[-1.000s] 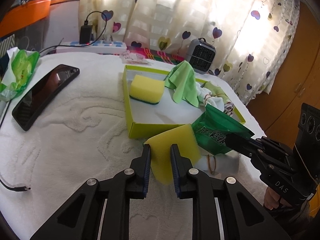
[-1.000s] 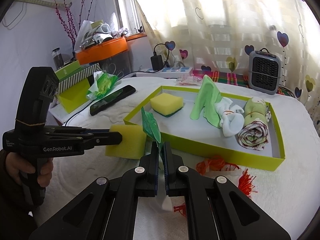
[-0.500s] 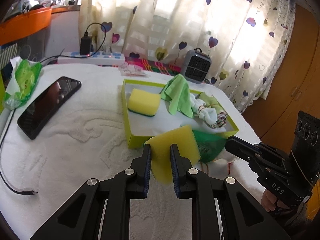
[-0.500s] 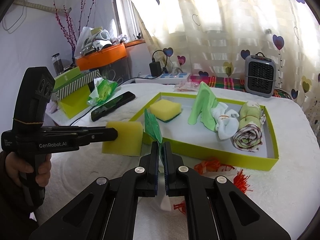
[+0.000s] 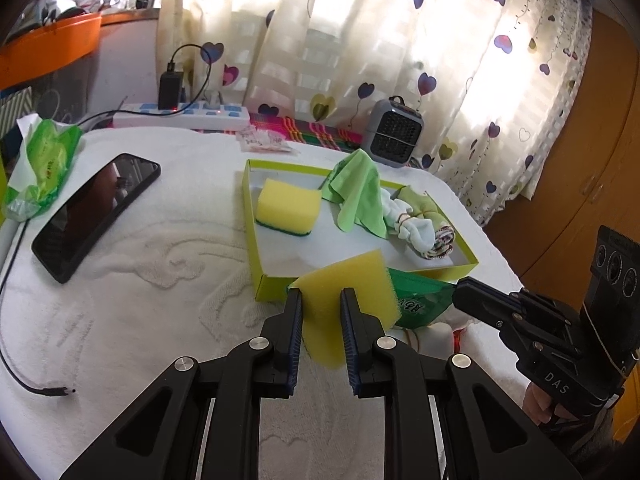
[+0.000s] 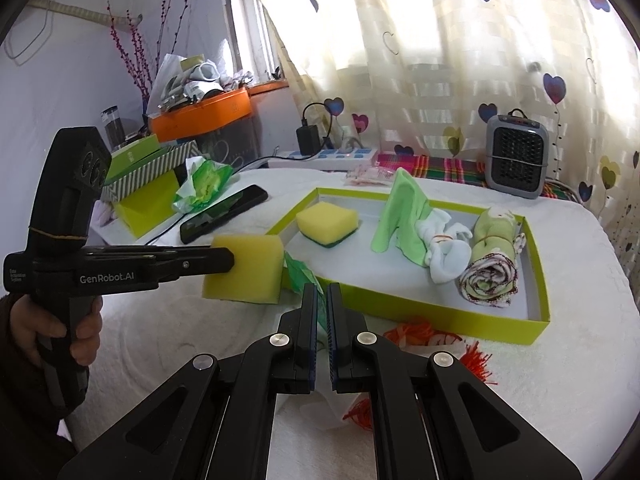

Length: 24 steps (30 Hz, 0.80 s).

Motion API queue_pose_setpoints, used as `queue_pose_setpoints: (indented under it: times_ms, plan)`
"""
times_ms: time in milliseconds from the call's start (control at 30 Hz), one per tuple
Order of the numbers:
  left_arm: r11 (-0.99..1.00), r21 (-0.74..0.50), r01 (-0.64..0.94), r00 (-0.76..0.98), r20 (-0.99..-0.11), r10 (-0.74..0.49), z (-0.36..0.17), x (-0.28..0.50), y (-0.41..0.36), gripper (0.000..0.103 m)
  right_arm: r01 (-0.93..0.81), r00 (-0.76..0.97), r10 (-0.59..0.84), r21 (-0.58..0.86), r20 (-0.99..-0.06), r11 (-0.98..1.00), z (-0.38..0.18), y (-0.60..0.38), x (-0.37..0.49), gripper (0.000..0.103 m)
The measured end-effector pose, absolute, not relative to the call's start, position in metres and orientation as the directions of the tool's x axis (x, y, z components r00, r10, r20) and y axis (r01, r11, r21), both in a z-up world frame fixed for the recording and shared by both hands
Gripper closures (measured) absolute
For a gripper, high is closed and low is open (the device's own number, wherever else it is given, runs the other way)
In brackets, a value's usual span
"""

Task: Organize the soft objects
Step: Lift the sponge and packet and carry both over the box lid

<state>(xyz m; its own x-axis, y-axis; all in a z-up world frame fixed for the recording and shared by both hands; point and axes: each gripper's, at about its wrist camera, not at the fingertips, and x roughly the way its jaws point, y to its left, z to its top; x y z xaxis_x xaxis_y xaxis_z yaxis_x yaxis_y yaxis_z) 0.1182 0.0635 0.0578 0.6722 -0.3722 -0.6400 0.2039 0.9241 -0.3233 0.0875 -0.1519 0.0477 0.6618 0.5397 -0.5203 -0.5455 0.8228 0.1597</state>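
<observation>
My left gripper (image 5: 321, 294) is shut on a yellow sponge (image 5: 348, 280), held just above the white towel at the near left corner of the lime-green tray (image 5: 250, 216). Right beside it, my right gripper (image 6: 323, 292) is shut on a thin green plastic packet (image 6: 300, 276), which touches the held sponge (image 6: 248, 268). The right gripper's tip (image 5: 460, 290) also shows in the left wrist view, the left one's (image 6: 230, 258) in the right. Inside the tray lie a second yellow sponge (image 6: 326, 222), a green cloth (image 6: 404, 212), white socks (image 6: 444, 252) and a rolled towel (image 6: 492, 276).
An orange-red fringed bundle (image 6: 432, 340) lies in front of the tray. To the left are a black phone (image 5: 96, 216), a green tissue pack (image 5: 44, 164) and a loose cable (image 5: 24, 376). A power strip (image 5: 180, 114) and a small heater (image 5: 394, 134) stand at the back.
The tray now sits a little lower and smaller in the left wrist view, as if the camera drew back slightly. Both grips hold as before.
</observation>
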Motion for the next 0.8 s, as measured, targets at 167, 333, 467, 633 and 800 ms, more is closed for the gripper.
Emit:
queue_pose_setpoints:
  times_ms: [167,333,467,633,800]
  plan:
    - [0.924,-0.325,0.203,0.667,-0.645,-0.374,0.054,0.12,0.063,0.086,-0.537,0.638,0.522,0.158,-0.566,0.828,0.039,-0.15,0.095,0.044]
    - [0.922,-0.332,0.198,0.666,-0.645,-0.375,0.052,0.121,0.066,0.086,-0.557,0.616,0.519,0.138,-0.593,0.819,0.034,-0.139,0.104,0.044]
    - [0.922,-0.337,0.192,0.662,-0.648,-0.375,0.049,0.123,0.069,0.086,-0.558,0.605,0.502,0.121,-0.619,0.821,0.027,-0.131,0.113,0.045]
    - [0.921,-0.339,0.192,0.661,-0.649,-0.377,0.049,0.124,0.069,0.086,-0.563,0.581,0.492,0.117,-0.648,0.818,0.018,-0.124,0.119,0.066]
    - [0.921,-0.342,0.186,0.661,-0.65,-0.375,0.049,0.124,0.07,0.086,-0.578,0.567,0.497,0.112,-0.657,0.808,0.016,-0.119,0.119,0.085]
